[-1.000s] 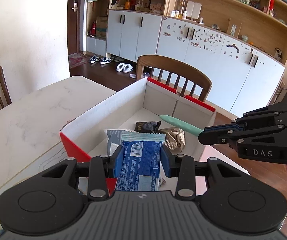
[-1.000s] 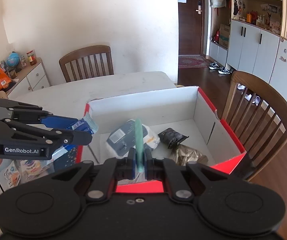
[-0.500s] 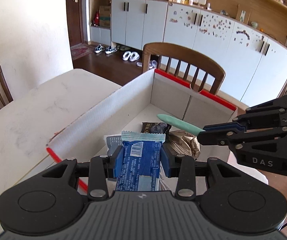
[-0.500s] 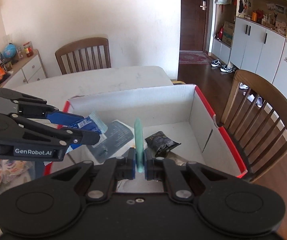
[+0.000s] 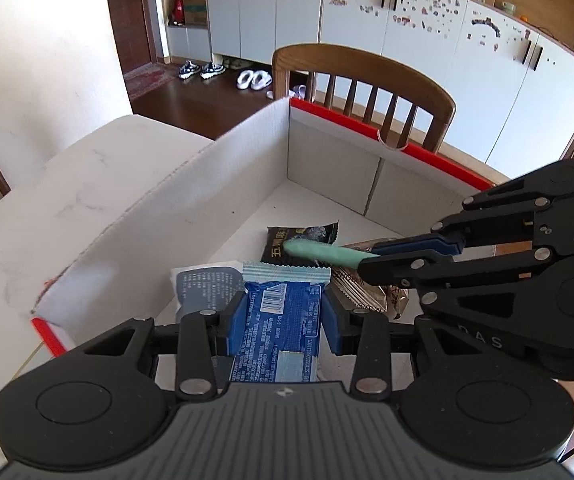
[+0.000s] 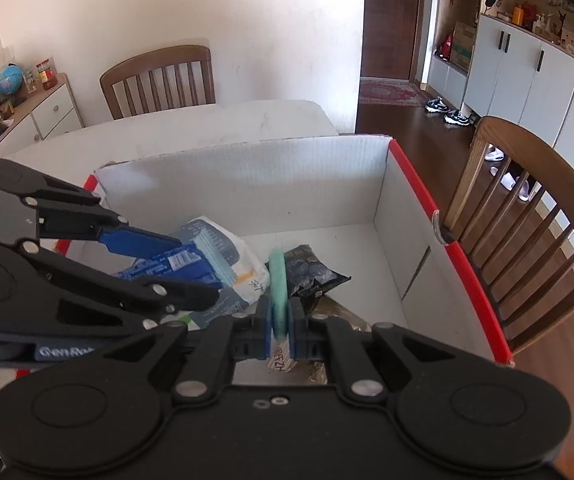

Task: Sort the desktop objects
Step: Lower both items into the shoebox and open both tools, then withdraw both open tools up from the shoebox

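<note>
My left gripper [image 5: 283,316] is shut on a blue snack packet [image 5: 279,320] and holds it over the open white box with red rim [image 5: 191,208]. My right gripper [image 6: 279,332] is shut on a flat mint-green stick [image 6: 278,284], also over the box [image 6: 463,268]. In the left wrist view the right gripper [image 5: 371,260] comes in from the right with the green stick [image 5: 319,252] pointing left. In the right wrist view the left gripper [image 6: 191,276] comes in from the left with the blue packet [image 6: 175,266].
In the box lie a black snack packet [image 5: 299,240], a gold wrapper [image 5: 367,292] and a white-grey pouch [image 5: 203,280]. A wooden chair [image 5: 367,80] stands behind the box; another chair [image 6: 159,80] is at the white table's [image 6: 207,128] far side.
Both grippers have moved forward and down over the box, each still holding its item. The box interior now fills more of both views.
</note>
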The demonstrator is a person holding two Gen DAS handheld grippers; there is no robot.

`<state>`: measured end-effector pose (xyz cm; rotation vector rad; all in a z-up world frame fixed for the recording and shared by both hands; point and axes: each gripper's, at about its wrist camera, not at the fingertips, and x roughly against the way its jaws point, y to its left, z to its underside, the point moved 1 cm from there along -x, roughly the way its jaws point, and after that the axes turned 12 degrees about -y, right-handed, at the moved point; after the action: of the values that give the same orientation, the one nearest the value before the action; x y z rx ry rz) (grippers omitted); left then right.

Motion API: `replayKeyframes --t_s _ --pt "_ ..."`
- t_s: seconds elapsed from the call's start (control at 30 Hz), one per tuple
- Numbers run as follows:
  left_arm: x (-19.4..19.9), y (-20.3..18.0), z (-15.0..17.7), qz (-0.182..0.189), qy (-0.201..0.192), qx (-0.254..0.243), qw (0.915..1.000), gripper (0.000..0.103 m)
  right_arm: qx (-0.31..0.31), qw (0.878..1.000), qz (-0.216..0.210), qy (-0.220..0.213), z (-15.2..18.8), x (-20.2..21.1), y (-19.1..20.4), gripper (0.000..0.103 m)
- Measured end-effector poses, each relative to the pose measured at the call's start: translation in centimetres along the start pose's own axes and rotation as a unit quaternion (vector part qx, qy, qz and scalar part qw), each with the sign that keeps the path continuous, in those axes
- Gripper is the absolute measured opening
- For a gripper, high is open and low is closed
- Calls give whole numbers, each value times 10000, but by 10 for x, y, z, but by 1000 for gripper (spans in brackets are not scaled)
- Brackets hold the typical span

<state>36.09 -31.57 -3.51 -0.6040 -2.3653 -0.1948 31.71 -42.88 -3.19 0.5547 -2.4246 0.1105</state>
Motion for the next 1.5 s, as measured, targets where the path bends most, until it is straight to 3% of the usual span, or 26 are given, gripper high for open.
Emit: replayKeyframes --t_s 0.67,0.77,1.13,1.23,1.3,1.5 --pt "-41 -5 18 160 926 -13 9956 37 84 9974 -404 589 -2 -34 -21 8" --pt "-45 -5 17 203 1040 -39 9944 37 61 9977 -388 561 -3 -31 -22 18" --pt "-54 -10 18 455 1376 -27 9894 39 -71 9973 -478 544 -4 -17 -32 33" --pt "-53 -10 20 500 1392 4 9890 48 -108 9971 -570 500 -7 -11 -35 32" --pt "-50 -10 21 463 1341 12 9899 62 -136 9970 -611 464 -9 -7 -38 33" --pt "-41 -3 20 419 1204 223 9916 65 -269 9970 -639 342 -14 3 -44 38"
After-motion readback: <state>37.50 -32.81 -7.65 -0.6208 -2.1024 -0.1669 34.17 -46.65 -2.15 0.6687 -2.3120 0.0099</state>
